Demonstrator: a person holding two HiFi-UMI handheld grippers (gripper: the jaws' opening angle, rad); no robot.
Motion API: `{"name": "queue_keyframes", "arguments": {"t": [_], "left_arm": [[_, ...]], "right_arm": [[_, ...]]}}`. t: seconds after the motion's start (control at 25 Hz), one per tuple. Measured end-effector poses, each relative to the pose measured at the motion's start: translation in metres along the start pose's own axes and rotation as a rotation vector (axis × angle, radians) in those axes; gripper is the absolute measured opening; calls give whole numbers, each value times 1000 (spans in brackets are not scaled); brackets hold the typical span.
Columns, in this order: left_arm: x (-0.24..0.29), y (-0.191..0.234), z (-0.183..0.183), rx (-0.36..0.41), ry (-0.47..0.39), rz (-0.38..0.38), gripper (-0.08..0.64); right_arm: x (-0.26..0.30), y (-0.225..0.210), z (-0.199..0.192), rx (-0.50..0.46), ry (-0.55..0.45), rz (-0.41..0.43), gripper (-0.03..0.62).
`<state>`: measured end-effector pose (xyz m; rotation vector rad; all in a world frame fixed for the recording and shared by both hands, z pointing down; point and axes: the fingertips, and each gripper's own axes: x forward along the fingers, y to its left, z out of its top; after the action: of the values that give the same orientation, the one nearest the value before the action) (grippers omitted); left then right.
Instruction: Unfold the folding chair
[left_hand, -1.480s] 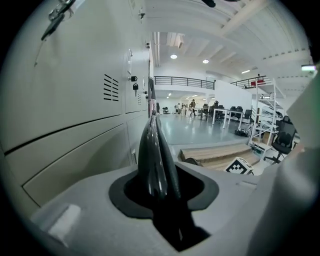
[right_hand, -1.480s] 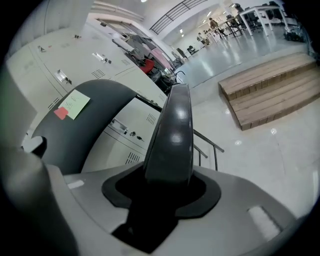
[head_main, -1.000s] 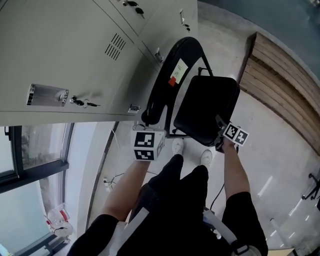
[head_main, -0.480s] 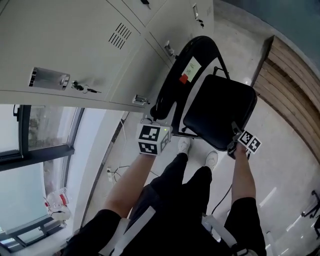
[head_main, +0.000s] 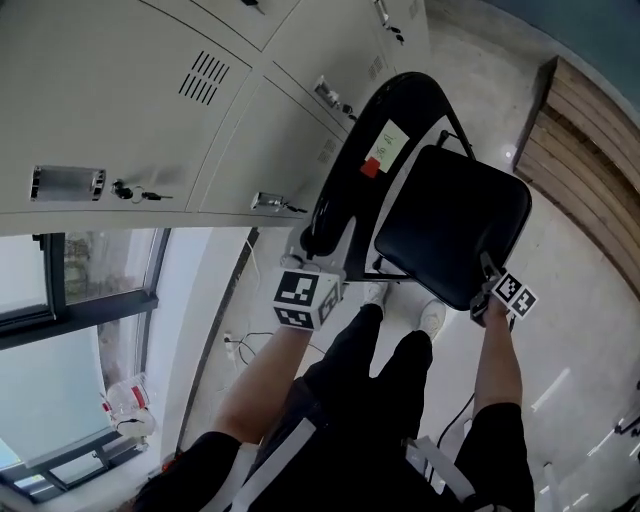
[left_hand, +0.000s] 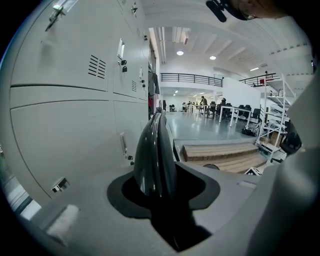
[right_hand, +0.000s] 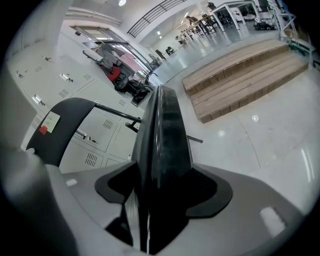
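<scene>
The black folding chair stands by the lockers, its curved backrest (head_main: 365, 130) bearing a white and red label. The seat (head_main: 450, 225) tilts out in front of the backrest. My left gripper (head_main: 312, 248), with its marker cube, is shut on the backrest's lower left edge (left_hand: 155, 155). That edge fills the gap of the left gripper (left_hand: 161, 187). My right gripper (head_main: 488, 290) is on the seat's near right edge. In the right gripper view the seat edge (right_hand: 162, 135) lies between the jaws of the right gripper (right_hand: 156, 192), which are opening while the pads still touch it.
Grey metal lockers (head_main: 150, 90) stand close behind the chair. A window (head_main: 70, 320) is at the left and stepped wooden platforms (head_main: 590, 150) at the right. The person's legs and white shoes (head_main: 375, 293) stand just before the chair. Cables (head_main: 240, 345) lie on the pale floor.
The seat has swung down and outward from the backrest, and my right gripper has gone down with it. My left gripper has sunk slightly on the backrest edge.
</scene>
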<state>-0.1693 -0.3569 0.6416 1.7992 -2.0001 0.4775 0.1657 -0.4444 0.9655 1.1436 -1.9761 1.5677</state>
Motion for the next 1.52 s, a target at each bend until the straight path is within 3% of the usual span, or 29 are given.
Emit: {"name": "queue_keyframes", "arguments": {"t": [0.32,0.52,0.64,1.04,1.28,1.52], "left_arm": [[5,0,-13,-13,2,0,156],[15,-23,-26,2,9,-8,158],[21,-18,-32,7,26,4,163],[30,8,-42,-17,31,-18,170],[36,22,-53,-32,35,-39,175],[41,30,-60,-39,30,-72,175]], "right_arm": [[5,-35,-5,-17,-36,-40,325],[-8,-79,-9,-26,-64,-236,357],[-8,-89,-13,-58,-64,-315,334],[5,-93,-24,-30,-19,-312,331],[10,-97,-30,-119,11,-359,308],[14,-104,-37,-142,3,-386,299]]}}
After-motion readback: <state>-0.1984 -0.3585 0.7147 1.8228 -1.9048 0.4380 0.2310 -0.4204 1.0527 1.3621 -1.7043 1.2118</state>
